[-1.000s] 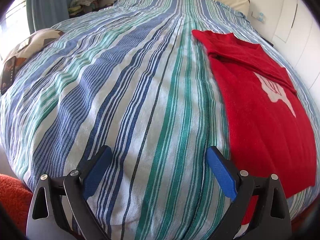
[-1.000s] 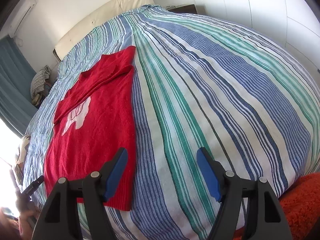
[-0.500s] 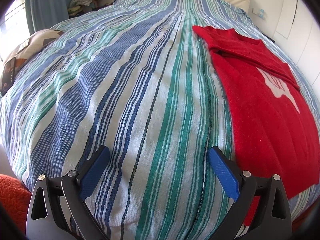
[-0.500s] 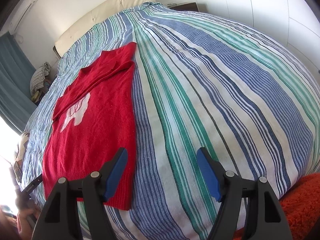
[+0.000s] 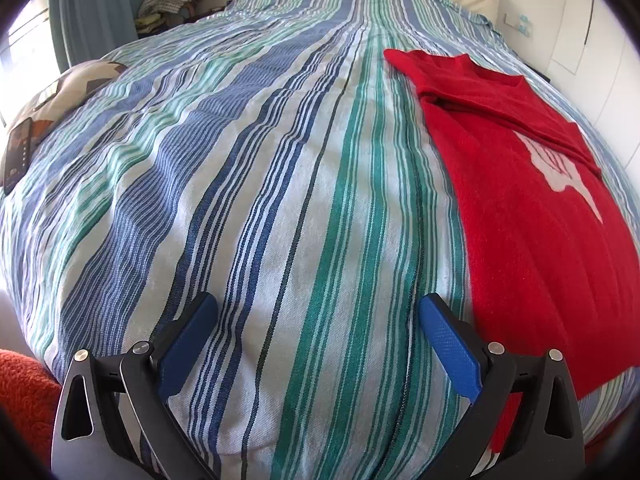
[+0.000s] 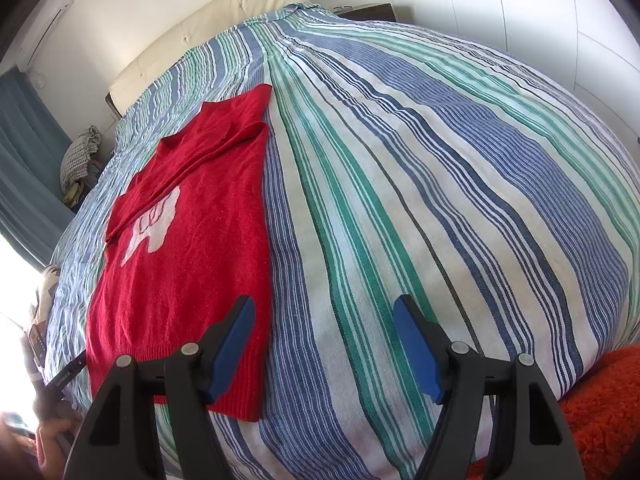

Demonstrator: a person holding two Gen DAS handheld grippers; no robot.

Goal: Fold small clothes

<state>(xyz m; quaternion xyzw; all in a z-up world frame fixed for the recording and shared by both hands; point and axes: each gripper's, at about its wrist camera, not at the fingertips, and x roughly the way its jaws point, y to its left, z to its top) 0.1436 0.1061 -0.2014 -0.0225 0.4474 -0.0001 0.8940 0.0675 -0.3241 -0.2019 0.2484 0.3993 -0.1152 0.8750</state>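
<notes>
A red knit sweater (image 5: 532,216) with a white motif lies flat on the striped bed cover, its sleeve folded across the chest. It lies to the right of my left gripper (image 5: 316,312), which is open and empty above the cover near the bed's foot. In the right wrist view the sweater (image 6: 184,248) lies at the left, its hem near the left finger. My right gripper (image 6: 324,312) is open and empty, over bare cover just right of the sweater's hem.
The striped bed cover (image 5: 256,184) fills both views. A patterned cushion (image 5: 68,88) and a phone (image 5: 18,154) lie at the bed's left edge. An orange rug (image 6: 600,412) lies at the bed's foot. White wardrobe doors (image 6: 520,12) stand at the right.
Both grippers have drifted slightly; the view of the bed has shifted a little. Both stay open and the sweater has not moved.
</notes>
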